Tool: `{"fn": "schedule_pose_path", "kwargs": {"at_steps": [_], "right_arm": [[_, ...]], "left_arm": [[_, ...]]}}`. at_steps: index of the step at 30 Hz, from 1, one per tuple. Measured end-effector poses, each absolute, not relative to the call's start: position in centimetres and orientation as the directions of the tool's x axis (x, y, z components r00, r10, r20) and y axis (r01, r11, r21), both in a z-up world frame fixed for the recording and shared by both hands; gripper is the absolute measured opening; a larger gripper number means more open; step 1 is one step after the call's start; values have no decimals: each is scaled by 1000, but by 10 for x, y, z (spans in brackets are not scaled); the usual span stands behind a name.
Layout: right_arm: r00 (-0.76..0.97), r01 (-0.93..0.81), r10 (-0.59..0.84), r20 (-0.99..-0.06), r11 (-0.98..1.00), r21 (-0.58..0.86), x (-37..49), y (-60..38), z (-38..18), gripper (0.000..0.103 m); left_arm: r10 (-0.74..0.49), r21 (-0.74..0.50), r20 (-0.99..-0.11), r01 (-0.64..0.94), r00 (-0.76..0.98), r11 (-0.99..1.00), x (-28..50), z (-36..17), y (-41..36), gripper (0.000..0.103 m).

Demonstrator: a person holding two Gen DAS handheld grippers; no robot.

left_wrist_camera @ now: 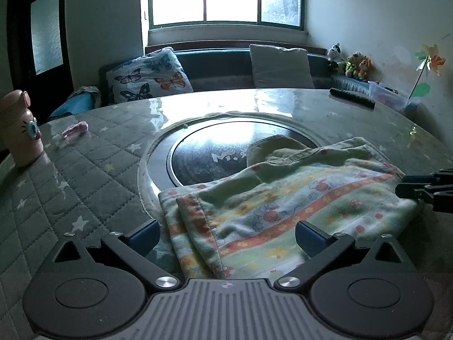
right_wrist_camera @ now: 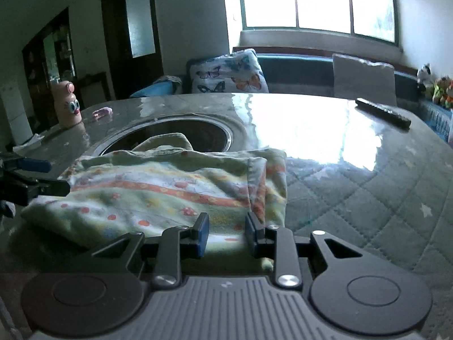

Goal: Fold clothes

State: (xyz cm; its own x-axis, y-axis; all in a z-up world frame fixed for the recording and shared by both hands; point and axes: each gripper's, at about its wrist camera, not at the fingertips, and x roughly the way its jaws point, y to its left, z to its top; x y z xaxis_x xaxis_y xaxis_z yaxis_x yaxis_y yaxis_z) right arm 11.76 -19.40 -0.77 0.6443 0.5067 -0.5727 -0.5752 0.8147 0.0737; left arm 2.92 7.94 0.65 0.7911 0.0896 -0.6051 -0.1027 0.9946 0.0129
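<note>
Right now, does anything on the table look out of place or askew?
The striped garment is only roughly folded: a rumpled flap spills over the rim of the table's round inset. A small pink item lies loose near the pink bottle. Nothing looks spilled or damaged.

Pink bottle, remote, butterfly pillow, plush toys around quilted table.
</note>
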Motion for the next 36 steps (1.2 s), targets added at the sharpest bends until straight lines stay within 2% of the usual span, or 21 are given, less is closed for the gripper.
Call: {"fn": "schedule_pose_path", "kwargs": {"at_steps": [13, 17, 23, 29, 33, 36], "right_arm": [[646, -560, 444, -622, 829, 10, 79, -196, -2, 26], [652, -552, 467, -598, 833, 48, 73, -199, 9, 28], [615, -641, 547, -567, 766, 43, 58, -176, 15, 28], [614, -648, 532, -582, 762, 13, 56, -164, 1, 28], [621, -656, 525, -582, 754, -21, 52, -161, 2, 29], [620, -653, 536, -574, 757, 2, 53, -167, 8, 33]], "left_arm": [[65, 28, -601, -61, 797, 998, 26, 6, 75, 103], [43, 30, -588, -31, 808, 999, 26, 11, 65, 103], [27, 49, -588, 2, 809, 999, 29, 10, 44, 103], [62, 78, -603, -19, 795, 997, 31, -3, 39, 103], [76, 96, -581, -25, 810, 995, 25, -4, 36, 103], [84, 98, -567, -34, 819, 995, 17, 0, 39, 103]]}}
